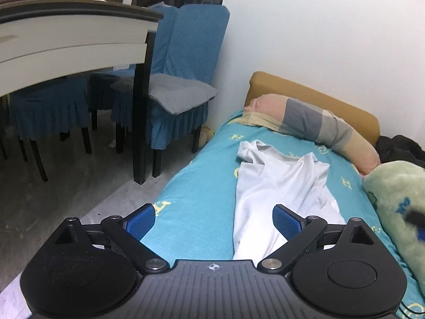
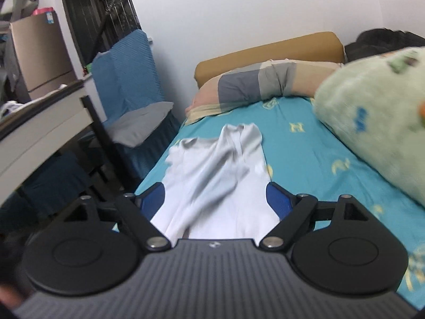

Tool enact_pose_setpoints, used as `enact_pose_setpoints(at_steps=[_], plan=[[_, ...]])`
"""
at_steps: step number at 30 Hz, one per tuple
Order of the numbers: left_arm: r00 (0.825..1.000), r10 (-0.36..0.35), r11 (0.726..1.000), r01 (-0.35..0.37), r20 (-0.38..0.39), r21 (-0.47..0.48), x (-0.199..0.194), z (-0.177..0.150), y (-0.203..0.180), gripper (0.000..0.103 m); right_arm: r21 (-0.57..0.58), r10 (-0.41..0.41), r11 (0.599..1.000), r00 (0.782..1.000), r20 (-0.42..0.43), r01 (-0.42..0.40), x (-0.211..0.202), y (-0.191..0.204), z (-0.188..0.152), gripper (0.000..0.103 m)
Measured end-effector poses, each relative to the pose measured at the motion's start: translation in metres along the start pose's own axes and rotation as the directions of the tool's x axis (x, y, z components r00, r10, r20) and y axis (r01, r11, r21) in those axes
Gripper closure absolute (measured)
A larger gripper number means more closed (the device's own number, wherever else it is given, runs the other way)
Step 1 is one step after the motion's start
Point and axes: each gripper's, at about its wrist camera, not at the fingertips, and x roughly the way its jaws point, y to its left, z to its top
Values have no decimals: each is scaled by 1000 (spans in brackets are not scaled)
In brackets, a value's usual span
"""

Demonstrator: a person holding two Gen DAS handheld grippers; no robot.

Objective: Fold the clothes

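Note:
A white garment (image 1: 279, 183) lies lengthwise on the turquoise bed sheet (image 1: 202, 186), its sleeves folded in toward the far end. My left gripper (image 1: 213, 219) is open above the near left part of the bed, its right pad over the garment's near part. In the right wrist view the same garment (image 2: 217, 175) lies on the sheet (image 2: 305, 154). My right gripper (image 2: 216, 198) is open and held over the garment's near part, nothing between its pads. The right gripper shows as a blurred dark shape (image 1: 415, 219) at the left wrist view's right edge.
A long striped pillow (image 1: 313, 122) and a tan headboard cushion (image 1: 318, 98) lie at the bed's far end. A green plush blanket (image 2: 377, 111) is on the right. A table (image 1: 66, 40) and blue-covered chairs (image 1: 183, 79) stand left of the bed, over grey floor.

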Motion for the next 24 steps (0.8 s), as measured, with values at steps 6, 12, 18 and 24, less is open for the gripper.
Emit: enact_pose_setpoints(at_steps=[6,12,18,24], plan=[[995,-87,996,87,-55,1,-30,17,1,8,9,60,998,998,2,-60,-62,-8,-28,18],[973,-173,985,175,-154,-3,-57,32,16,8,29,119,993,993,-8,-118,-82,-13,-34,18],[817,-363,929,357,-448,-101,-29,17,67,20,62,143,988,989,-35,-141,-85,-21,-40,18],[637,-428,896,392,-641,-208,8,-16,120,44,150,145,980,987,-68,-134,-78,-32,-39,18]])
